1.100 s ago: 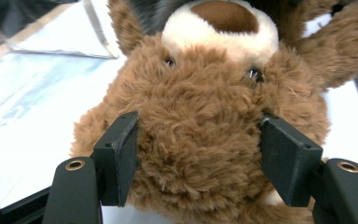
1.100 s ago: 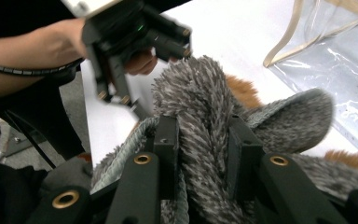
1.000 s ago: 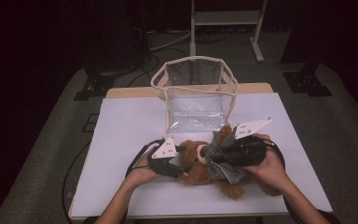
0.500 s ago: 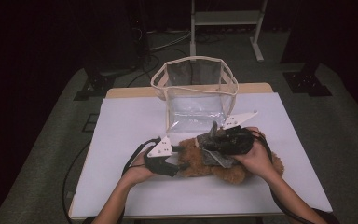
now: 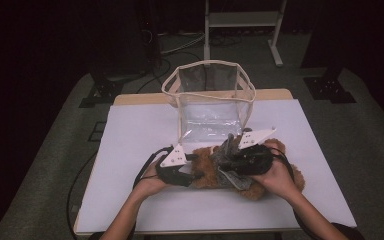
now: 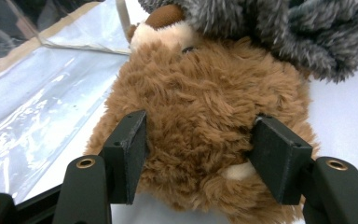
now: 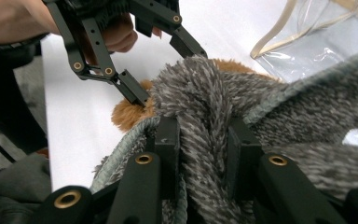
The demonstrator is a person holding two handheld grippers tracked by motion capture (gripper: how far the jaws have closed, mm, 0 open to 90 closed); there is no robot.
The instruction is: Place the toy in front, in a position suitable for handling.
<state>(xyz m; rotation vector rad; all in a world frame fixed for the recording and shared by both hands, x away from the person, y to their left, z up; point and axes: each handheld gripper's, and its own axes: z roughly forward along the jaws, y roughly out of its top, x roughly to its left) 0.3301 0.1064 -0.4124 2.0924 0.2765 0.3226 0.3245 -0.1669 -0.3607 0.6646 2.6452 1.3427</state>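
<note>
A brown teddy bear (image 5: pixel 206 175) lies on the white table cover (image 5: pixel 130 130), with a grey knitted garment (image 5: pixel 228 152) partly over it. My left gripper (image 5: pixel 195 170) comes in from the left. In the left gripper view the left gripper (image 6: pixel 200 156) presses both pads into the bear's fur (image 6: pixel 205 102); the jaws have just been closing on it. My right gripper (image 5: pixel 225 161) is shut on a fold of the grey garment (image 7: pixel 205 107), pinched between the right gripper's (image 7: pixel 198 140) pads. The left gripper (image 7: pixel 165 70) also appears there, at the bear.
A clear plastic bag (image 5: pixel 210 100) with cream trim stands open just behind the bear, near the far table edge. Its clear wall (image 6: pixel 37 93) lies close to the bear's head. Bare white cover lies to the left and right; dark floor and stands surround the table.
The right gripper has shifted a little to the left with the grey garment, and the garment sits differently over the bear. The left gripper has stayed in place on the bear.
</note>
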